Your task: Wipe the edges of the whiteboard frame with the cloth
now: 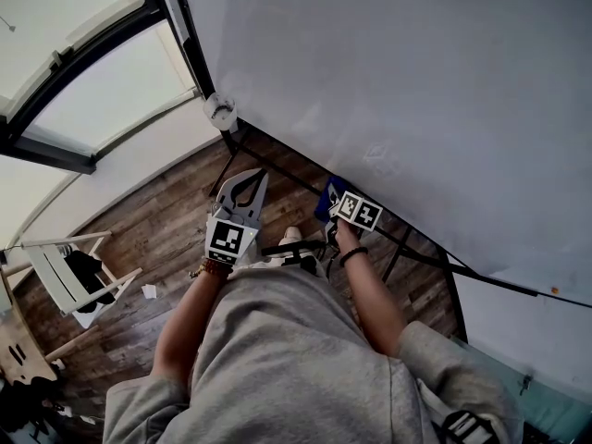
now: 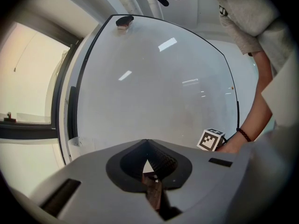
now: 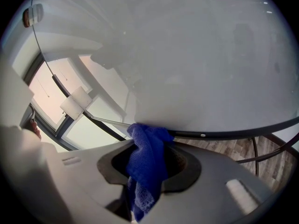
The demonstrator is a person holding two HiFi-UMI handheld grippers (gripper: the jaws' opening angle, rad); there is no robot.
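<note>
Right gripper view, fingers (image 3: 180, 164) clamp blue cloth (image 3: 147, 162) at whiteboard frame (image 3: 233, 133), left fingers (image 2: 163, 161) together

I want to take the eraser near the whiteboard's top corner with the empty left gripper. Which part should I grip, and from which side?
Grip the eraser by its dark body, jaws across its shorter width, coming at the whiteboard face-on. Its pale pad seems to lie against the board, so only the body stands clear. The left gripper is shut: open it first.
</note>
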